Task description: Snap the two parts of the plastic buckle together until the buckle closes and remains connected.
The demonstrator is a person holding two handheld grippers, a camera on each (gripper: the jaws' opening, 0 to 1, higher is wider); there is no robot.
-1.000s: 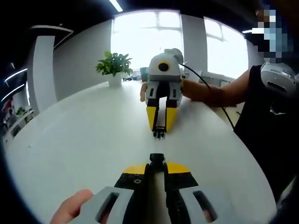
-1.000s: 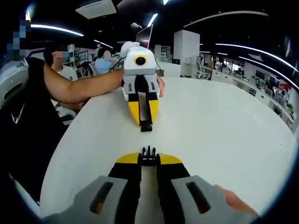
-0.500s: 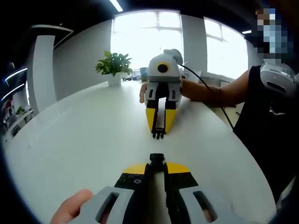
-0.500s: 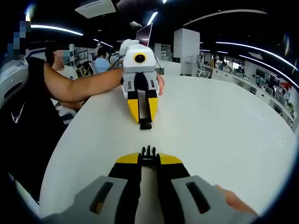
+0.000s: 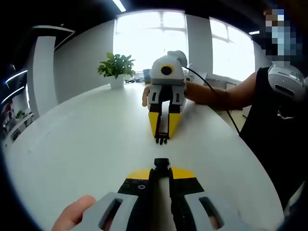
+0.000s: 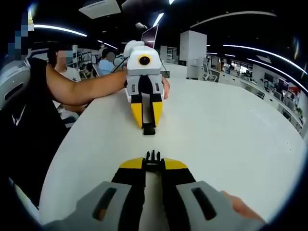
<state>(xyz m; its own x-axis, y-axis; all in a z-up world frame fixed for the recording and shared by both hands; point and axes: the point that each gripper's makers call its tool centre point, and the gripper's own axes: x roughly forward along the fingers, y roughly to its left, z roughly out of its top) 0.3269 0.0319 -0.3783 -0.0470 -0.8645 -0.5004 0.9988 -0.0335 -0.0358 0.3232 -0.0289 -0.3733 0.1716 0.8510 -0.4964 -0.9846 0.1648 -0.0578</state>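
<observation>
In the left gripper view my left gripper [image 5: 161,166] is shut on the black socket half of the buckle [image 5: 161,163], which sticks out past its yellow tips. Facing it across the white table [image 5: 86,144] is my right gripper [image 5: 161,139], shut on the pronged half [image 5: 161,140]. In the right gripper view my right gripper [image 6: 153,159] holds the pronged buckle half [image 6: 153,156], prongs pointing forward. Opposite it the left gripper [image 6: 149,129] carries the socket half [image 6: 149,130]. A clear gap of table separates the two halves, which are roughly in line.
A potted plant [image 5: 115,67] stands at the table's far edge by bright windows. The person's arm [image 6: 82,86] and dark torso [image 5: 274,139] border one side of the table. Seated people [image 6: 103,62] and office desks lie beyond the table.
The two grippers have drifted slightly apart and sideways; the right gripper sits a little farther and more to the left in the left gripper view. Both grips are unchanged.
</observation>
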